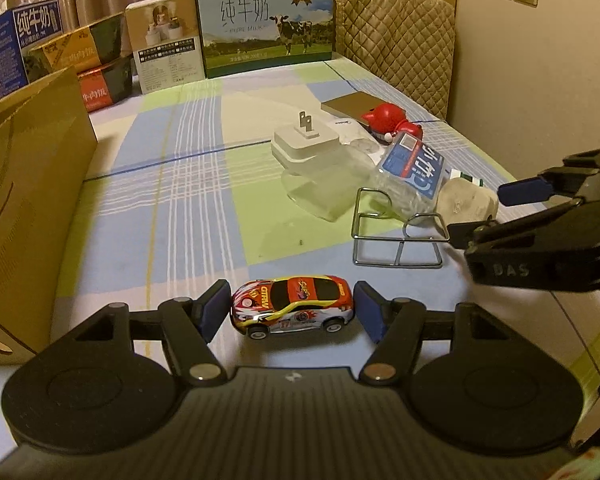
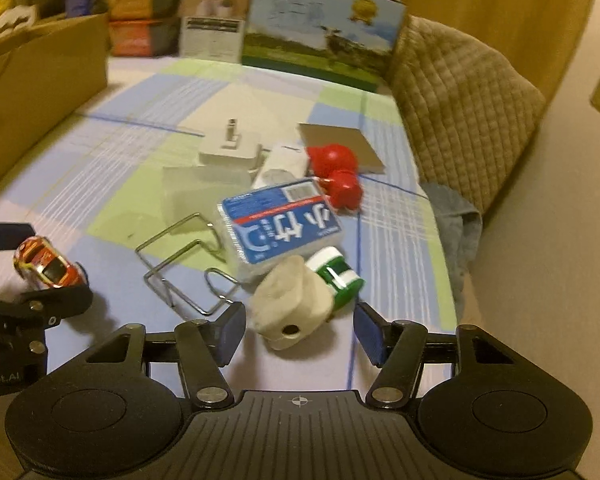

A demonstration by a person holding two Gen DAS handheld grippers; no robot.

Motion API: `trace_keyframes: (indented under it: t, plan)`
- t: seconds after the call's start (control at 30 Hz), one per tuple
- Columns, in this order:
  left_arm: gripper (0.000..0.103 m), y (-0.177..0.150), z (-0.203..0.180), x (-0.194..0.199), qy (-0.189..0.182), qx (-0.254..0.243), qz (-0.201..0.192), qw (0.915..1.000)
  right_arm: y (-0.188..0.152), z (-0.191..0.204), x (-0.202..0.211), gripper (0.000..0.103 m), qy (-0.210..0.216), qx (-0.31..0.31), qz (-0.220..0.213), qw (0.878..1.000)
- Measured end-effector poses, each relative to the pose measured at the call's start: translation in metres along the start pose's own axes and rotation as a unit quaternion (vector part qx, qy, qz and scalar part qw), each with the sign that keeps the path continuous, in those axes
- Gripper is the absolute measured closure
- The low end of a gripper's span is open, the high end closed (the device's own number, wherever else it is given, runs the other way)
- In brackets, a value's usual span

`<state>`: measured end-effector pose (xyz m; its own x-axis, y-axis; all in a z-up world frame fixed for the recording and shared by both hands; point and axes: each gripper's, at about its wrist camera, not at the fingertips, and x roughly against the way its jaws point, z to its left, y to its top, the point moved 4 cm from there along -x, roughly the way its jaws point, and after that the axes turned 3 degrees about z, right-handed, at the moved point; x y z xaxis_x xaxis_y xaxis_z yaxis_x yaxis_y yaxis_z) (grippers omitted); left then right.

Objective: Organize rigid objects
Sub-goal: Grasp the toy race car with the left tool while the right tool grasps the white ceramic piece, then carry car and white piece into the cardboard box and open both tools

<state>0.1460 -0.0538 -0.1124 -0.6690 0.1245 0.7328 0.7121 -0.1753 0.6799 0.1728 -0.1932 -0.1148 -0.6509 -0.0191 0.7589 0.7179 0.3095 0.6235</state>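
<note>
Left wrist view: the left hand-held gripper (image 1: 292,312) pinches a toy car (image 1: 293,305) end to end between its blue pads, the car raised a little above its shadow on the checked cloth of the bench (image 1: 188,184). Ahead lie a wire rack (image 1: 398,236), a clear box with a blue label (image 1: 414,178), a white plug (image 1: 306,142), a red toy (image 1: 392,120) and a beige plug (image 1: 470,202). A cardboard box (image 1: 32,208) stands at the left, and a milk carton (image 1: 266,26) at the far end. The right hand-held gripper (image 1: 484,210) reaches in from the right, its jaws either side of the beige plug.

Right wrist view: this picture is blurred. The right hand-held gripper (image 2: 300,332) is spread, its pads clear of the beige plug (image 2: 290,308) that lies between them, nearer the left pad. A green-and-white jar (image 2: 336,272) touches the plug's far side. The blue-labelled box (image 2: 278,224) rests partly on the wire rack (image 2: 188,268). At the left edge, the toy car (image 2: 46,264) sits in the other gripper's jaws.
</note>
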Motion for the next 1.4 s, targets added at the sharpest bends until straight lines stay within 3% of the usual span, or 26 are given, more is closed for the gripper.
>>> trace_keyframes:
  t: [0.1,0.4,0.67,0.8,0.93,1.07,1.2,1.4]
  plan:
    - [0.040,-0.001,0.003,-0.002,-0.002,0.006,0.004,1.0000,0.001,0.003,-0.009,0.058,-0.004,0.017,0.004,1.000]
    - [0.040,-0.002,0.005,0.005,-0.008,0.001,0.003,1.0000,-0.002,-0.003,-0.003,0.061,-0.004,-0.008,0.010,1.000]
    - [0.040,0.012,0.012,0.032,-0.016,0.000,-0.016,0.9997,-0.008,-0.005,0.045,0.061,0.003,-0.059,-0.022,0.998]
    - [0.040,0.035,0.031,0.065,-0.013,0.004,-0.044,0.9989,0.013,0.007,0.084,0.061,0.030,-0.064,-0.057,0.996]
    - [0.040,0.064,0.075,0.111,0.016,0.009,-0.082,0.9964,0.060,0.036,0.124,0.061,0.080,-0.054,-0.115,0.989]
    - [0.040,0.079,0.145,0.151,0.063,0.011,-0.101,0.9928,0.112,0.087,0.141,0.061,0.152,-0.028,-0.147,0.977]
    - [0.040,0.075,0.223,0.158,0.108,-0.001,-0.069,0.9917,0.158,0.155,0.137,0.061,0.216,0.013,-0.154,0.964]
    - [0.040,0.054,0.290,0.126,0.105,-0.011,-0.010,0.9943,0.184,0.246,0.094,0.061,0.266,0.078,-0.110,0.955]
